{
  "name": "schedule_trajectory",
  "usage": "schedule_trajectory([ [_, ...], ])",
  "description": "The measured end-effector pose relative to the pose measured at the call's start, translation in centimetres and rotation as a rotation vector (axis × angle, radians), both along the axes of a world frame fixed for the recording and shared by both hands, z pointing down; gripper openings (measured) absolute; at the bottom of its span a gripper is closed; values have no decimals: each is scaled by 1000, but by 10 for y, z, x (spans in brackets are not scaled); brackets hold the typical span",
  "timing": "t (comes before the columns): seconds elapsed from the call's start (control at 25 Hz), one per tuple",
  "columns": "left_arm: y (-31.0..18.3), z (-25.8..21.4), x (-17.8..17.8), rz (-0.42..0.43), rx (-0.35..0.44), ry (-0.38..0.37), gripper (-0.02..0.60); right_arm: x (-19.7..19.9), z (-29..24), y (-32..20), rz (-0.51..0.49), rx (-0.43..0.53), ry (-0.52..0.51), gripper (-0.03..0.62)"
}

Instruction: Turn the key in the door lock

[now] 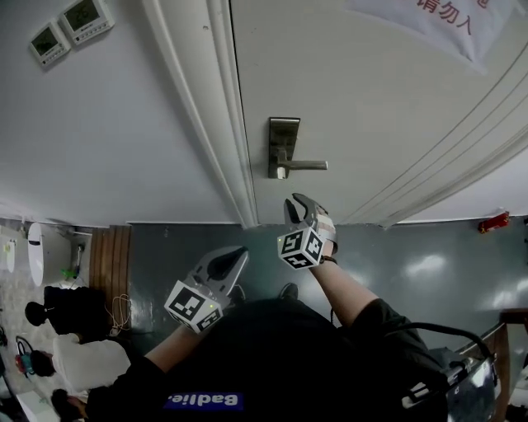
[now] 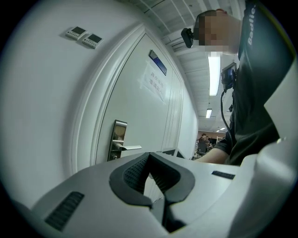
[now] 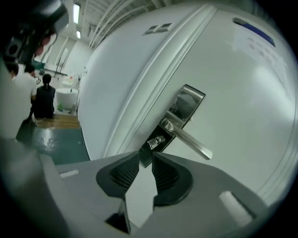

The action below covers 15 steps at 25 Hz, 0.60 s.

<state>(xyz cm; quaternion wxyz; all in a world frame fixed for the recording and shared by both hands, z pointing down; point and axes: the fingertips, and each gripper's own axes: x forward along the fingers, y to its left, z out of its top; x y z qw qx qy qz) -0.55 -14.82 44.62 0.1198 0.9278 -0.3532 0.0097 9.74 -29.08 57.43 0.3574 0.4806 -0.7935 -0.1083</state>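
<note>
Right claw (image 1: 299, 206) is held up on an extended forearm at frame centre, pointing at the door (image 1: 371, 99) just below the lever handle (image 1: 307, 166). In the right gripper view the right claw (image 3: 145, 158) is released: a clear gap between the ribbed pads, nothing in it. The key (image 3: 156, 142) sits in the lower end of the lock plate (image 3: 179, 118), beyond the tips and apart from them; in the head view the key (image 1: 282, 173) shows as a small pale stub under the lever. Left claw (image 1: 235, 260) is lower and left of the right one, closer to the body, aimed at the foot of the door frame (image 1: 223, 107). In its own view the left claw (image 2: 149, 158) is clenched tip to tip, empty. The lock sits near the door's left edge, hard by the frame mouldings, with bare door panel to the right of the lever. Dark green glossy floor (image 1: 412, 264) is open under both arms. Writing: a paper notice (image 1: 429, 21) at upper right has red Chinese characters, cut off by the frame edge, and the black shirt (image 1: 247, 363) reads about "Badlie". Two wall panels (image 1: 66, 29) at upper left have displays too small to read.
</note>
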Motion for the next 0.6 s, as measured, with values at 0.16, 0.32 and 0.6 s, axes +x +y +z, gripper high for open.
schedule_trajectory([
  [0.16, 5, 1, 13, -44, -11, 10, -6, 7, -19, 36, -27, -61, -187, 63],
  [0.32, 17, 0, 23, -24, 5, 8, -6, 7, -37, 74, -40, -107, -327, 40],
  [0.6, 39, -4, 18, 70, 20, 23, -6, -14, -71, 140, -29, -126, -536, 3],
])
